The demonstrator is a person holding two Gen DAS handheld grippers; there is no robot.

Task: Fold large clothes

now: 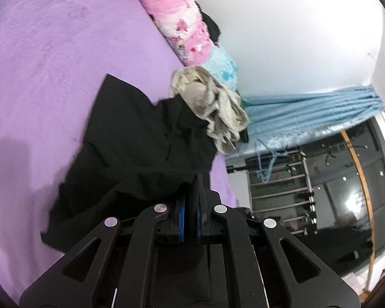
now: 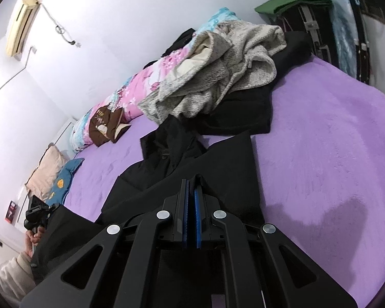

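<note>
A large black garment (image 1: 131,138) lies spread on the purple bed; it also shows in the right wrist view (image 2: 192,161). My left gripper (image 1: 192,182) is shut on a raised edge of the black garment, with cloth pinched between the blue pads. My right gripper (image 2: 191,187) is shut on another edge of the same garment, lifted off the bed. The left gripper and the hand holding it (image 2: 36,215) show at the far left of the right wrist view, with black cloth hanging from them.
A crumpled beige fleece garment (image 2: 218,71) lies on another black garment (image 2: 246,113) at the bed's far side. A pink and blue floral quilt (image 1: 179,23) runs along the wall. Pillows (image 2: 54,177) lie at the bed's head. Blue curtains (image 1: 308,110) hang by a dark window.
</note>
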